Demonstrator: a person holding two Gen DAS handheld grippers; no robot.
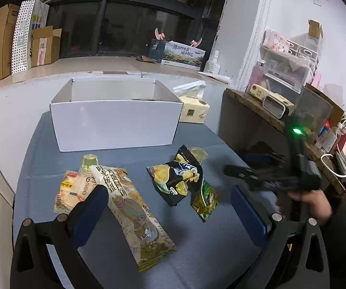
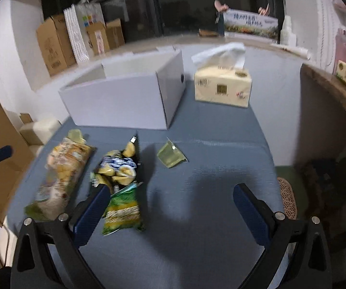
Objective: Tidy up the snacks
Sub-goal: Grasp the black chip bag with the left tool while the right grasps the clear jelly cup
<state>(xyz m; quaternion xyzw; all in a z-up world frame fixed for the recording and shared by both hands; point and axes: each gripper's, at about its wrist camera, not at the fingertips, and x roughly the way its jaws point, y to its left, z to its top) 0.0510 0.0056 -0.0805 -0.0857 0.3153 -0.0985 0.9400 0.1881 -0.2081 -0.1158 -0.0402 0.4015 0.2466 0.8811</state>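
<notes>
Two snack bags beside right claw's left finger.

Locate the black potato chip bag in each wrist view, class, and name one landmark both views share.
Left wrist view: black chip bag lies right of centre, below the white box, partly over a green packet.
Right wrist view: same bag lies left of centre, just above the left finger.
Shared landmark: the white box.

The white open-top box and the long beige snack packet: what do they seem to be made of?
White open-top box: probably matte cardboard or corrugated plastic, given its thin, flat, folded walls. Long beige snack packet: likely printed plastic film with a soft sheen; it is creased and has crimped ends.
</notes>
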